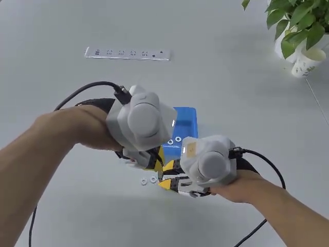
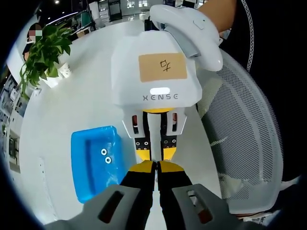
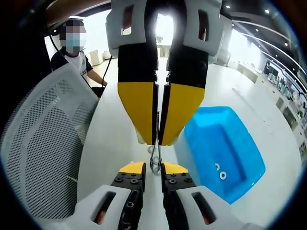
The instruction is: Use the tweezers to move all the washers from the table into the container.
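left gripper [image 2: 157,165]: clamped on tweezers [image 3: 156,152], mid-frame | right gripper [image 3: 153,167]: narrow, nipping tweezers' lower end | washers [image 1: 153,179]: two on table [image 1: 231,77], head view lower centre, just left of both tips

The left gripper [image 3: 158,142] and the right gripper [image 3: 153,167] had pale grey-white shells and black jaws tipped in yellow. The right one bore a tan label [image 2: 162,66]. The container [image 1: 187,117] was bright blue, the washers [image 1: 153,179] silvery, the tweezers [image 3: 154,160] steel-grey, the counter [image 1: 221,72] off-white and the plant [image 1: 295,23] green.
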`<state>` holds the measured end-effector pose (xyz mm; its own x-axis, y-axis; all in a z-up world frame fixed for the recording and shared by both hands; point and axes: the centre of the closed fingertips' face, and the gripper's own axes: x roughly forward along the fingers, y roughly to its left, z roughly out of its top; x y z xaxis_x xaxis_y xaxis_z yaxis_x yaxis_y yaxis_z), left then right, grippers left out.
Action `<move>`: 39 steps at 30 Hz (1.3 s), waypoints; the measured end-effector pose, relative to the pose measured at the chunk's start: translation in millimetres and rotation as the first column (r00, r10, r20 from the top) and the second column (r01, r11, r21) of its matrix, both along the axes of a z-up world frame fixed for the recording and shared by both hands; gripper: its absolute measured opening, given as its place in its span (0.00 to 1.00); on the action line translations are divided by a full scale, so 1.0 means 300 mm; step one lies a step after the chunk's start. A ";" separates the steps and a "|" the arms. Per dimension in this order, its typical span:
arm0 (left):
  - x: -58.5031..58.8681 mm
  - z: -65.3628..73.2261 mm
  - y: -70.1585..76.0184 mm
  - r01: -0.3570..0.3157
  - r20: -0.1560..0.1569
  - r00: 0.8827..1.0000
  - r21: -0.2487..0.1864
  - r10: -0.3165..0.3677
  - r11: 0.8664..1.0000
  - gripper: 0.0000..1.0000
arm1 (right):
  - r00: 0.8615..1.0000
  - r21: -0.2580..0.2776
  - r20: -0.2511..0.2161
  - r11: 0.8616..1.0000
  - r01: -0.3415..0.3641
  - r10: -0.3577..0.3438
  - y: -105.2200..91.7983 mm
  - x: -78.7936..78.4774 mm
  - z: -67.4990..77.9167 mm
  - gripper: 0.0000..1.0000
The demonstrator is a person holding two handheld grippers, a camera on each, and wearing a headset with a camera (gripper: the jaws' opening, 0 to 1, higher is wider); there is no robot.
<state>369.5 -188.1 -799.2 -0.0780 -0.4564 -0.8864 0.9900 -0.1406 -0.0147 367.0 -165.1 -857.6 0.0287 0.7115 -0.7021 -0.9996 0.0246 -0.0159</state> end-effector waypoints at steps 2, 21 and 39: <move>0.001 0.000 0.001 0.001 0.002 1.000 0.001 -0.001 1.000 0.05 | 1.000 -0.001 0.004 1.000 0.001 -0.001 0.000 0.001 -0.001 0.14; 0.000 -0.001 0.001 0.001 -0.001 1.000 -0.003 -0.001 1.000 0.04 | 1.000 0.005 -0.002 1.000 0.024 -0.024 0.001 0.008 0.000 0.09; 0.002 -0.001 0.000 0.002 0.000 1.000 -0.004 -0.002 1.000 0.04 | 0.999 0.009 -0.010 0.999 0.042 -0.042 -0.002 0.010 -0.001 0.09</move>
